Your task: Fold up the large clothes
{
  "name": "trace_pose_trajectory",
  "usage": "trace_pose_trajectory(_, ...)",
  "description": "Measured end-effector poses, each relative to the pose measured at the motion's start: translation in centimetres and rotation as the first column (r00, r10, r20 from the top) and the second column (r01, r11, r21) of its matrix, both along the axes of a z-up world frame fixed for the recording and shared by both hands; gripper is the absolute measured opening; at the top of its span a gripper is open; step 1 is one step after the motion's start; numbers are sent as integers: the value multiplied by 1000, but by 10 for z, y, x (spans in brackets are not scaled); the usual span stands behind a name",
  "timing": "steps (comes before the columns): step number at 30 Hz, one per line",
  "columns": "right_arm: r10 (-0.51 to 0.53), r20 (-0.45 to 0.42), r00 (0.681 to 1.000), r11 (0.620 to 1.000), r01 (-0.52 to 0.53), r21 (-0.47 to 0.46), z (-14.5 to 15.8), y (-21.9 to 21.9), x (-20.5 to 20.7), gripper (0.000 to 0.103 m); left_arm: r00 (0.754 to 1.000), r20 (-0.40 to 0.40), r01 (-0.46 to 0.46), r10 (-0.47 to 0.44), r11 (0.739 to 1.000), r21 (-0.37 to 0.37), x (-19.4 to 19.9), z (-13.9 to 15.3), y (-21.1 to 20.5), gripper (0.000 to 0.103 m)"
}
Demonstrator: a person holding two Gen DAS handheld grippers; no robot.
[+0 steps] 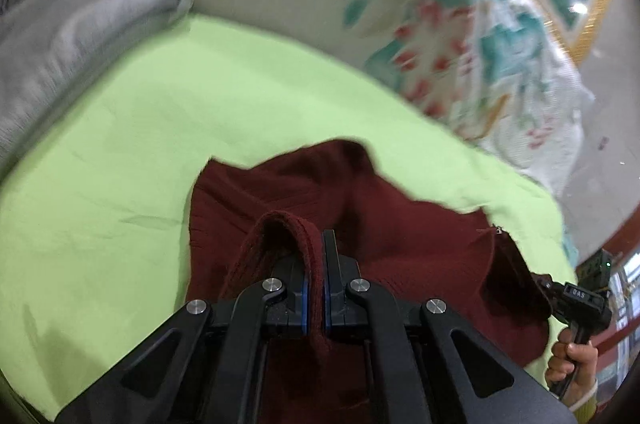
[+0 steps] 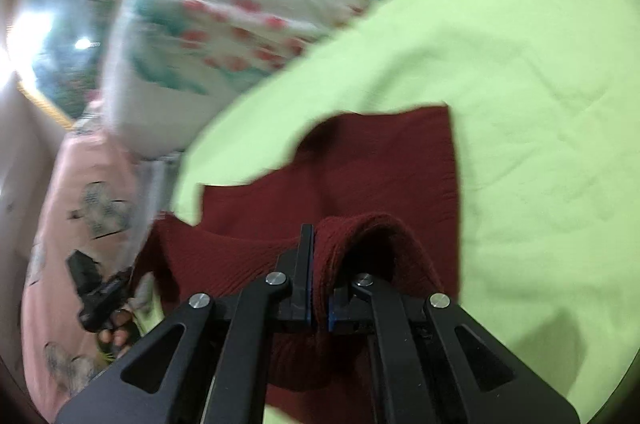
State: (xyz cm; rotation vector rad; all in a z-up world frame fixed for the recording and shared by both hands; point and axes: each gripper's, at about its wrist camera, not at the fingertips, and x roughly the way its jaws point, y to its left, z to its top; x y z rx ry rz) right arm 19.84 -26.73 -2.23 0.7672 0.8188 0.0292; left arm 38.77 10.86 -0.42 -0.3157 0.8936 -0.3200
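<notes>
With both grippers clamped on the dark red sweater (image 1: 400, 224), this looks like the middle of a fold: each one has pinched a ribbed edge and the cloth hangs between them over the green sheet (image 1: 120, 163) on the bed. The left gripper (image 1: 316, 288) has its jaws closed tight on a rolled band of knit, and the right gripper (image 2: 318, 288) is the same, jaws shut with a thick wad of fabric squeezed in. The rest of the sweater lies partly spread on the sheet ahead, one straight edge showing in the right view.

Next move, I'd guess, is carrying both held edges forward together and laying them flat so the edges line up. It's pretty blurry, so hard to say exactly which part of the sweater is held.

Room-wise: lots of bare sheet ahead. A folded grey garment (image 1: 72, 35) sits at the far left, a floral quilt (image 1: 460, 43) bunches along the far side.
</notes>
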Motion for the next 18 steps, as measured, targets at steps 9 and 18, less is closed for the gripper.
trace_pose_trajectory(9,-48,25,999,999,48,3,4,-4,-21,20,998,-58,-10,7,999,-44,-6,-21,12,21)
trace_pose_trajectory(18,195,93,976,975,-182,-130,27,75,-23,32,965,25,263,-262,964,-27,-82,1,-62,33)
